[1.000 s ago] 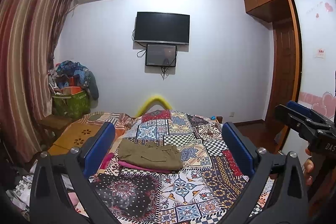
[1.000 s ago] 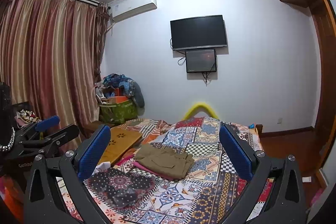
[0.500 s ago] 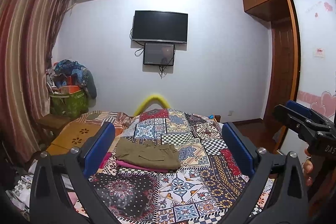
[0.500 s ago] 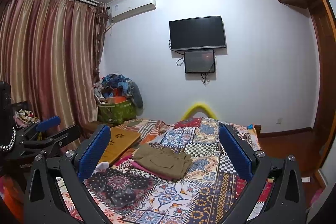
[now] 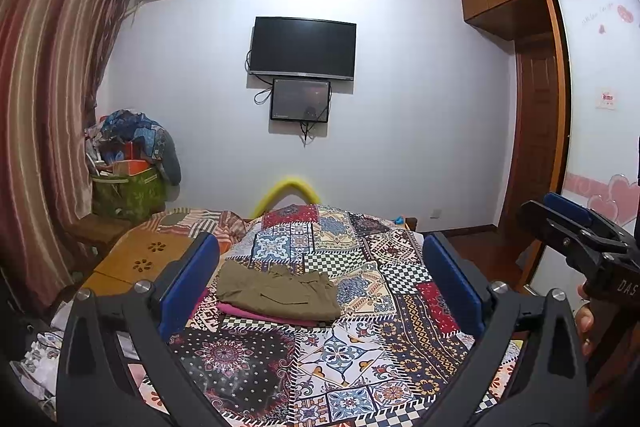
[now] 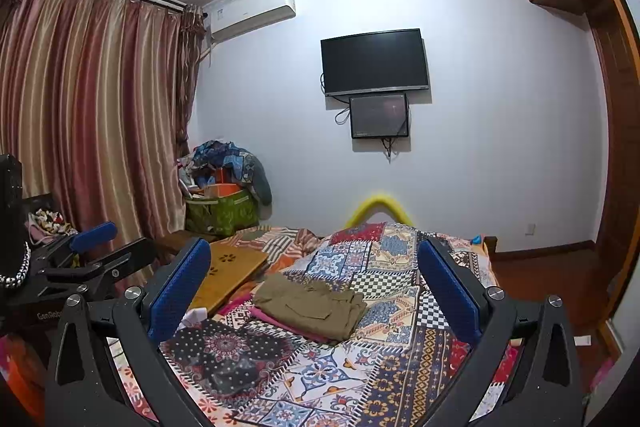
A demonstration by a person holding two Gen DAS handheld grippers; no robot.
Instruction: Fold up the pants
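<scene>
Apparently done: the olive pants (image 5: 280,291) lie folded on a pink garment at the quilt's (image 5: 360,347) ten o'clock, so I hold both left gripper (image 5: 320,283) and right gripper (image 6: 314,287) wide, empty, clear above the bed.

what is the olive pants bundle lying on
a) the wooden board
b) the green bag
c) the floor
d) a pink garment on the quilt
d: the folded pants rest on a pink garment whose edge sticks out beneath them, on the patchwork quilt.
</scene>
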